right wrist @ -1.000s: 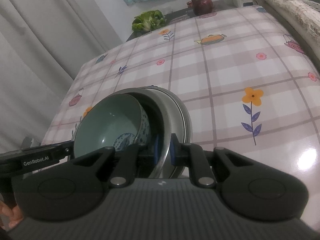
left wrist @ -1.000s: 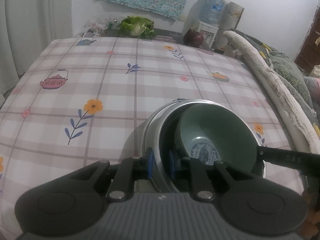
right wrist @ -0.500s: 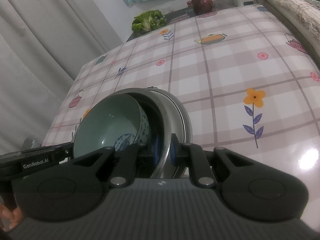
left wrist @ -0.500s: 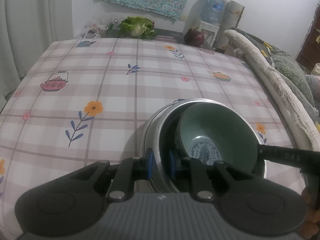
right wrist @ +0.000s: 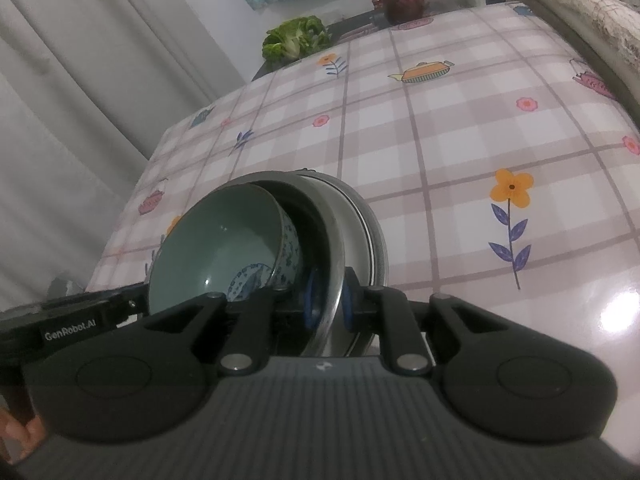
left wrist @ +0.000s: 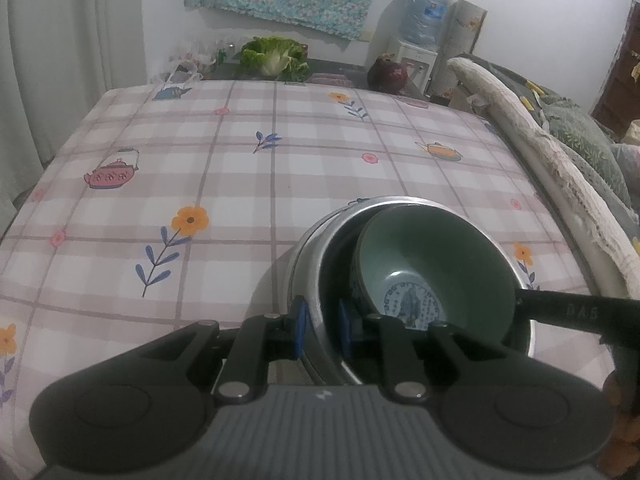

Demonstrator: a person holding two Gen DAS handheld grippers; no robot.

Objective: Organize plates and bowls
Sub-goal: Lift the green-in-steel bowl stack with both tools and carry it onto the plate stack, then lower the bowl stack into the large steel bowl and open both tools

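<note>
Nearest my left wrist camera, the left gripper [left wrist: 320,326] straddled the near rim of the round stainless-steel bowl [left wrist: 316,248]. Its blue pads [left wrist: 299,330] stood on either side of the rim with a gap showing, and the jaws were opening. On my right wrist camera the right gripper [right wrist: 329,300] bracketed the opposite rim of the same steel bowl [right wrist: 334,240]; its jaws were opening too, pads close beside the metal, contact not certain.

Inside the steel bowl sat the green-glazed ceramic bowl with blue pattern [left wrist: 432,264], tilted against the inner wall. The steel bowl itself rested in a shallow white plate with a dark rim line [right wrist: 360,220], on the near part of the table.

Beyond lay the pink plaid tablecloth printed with flowers and teapots [left wrist: 240,168]. At the far edge I saw a leafy green cabbage [left wrist: 274,56] and a dark red round pot [left wrist: 388,74].
</note>
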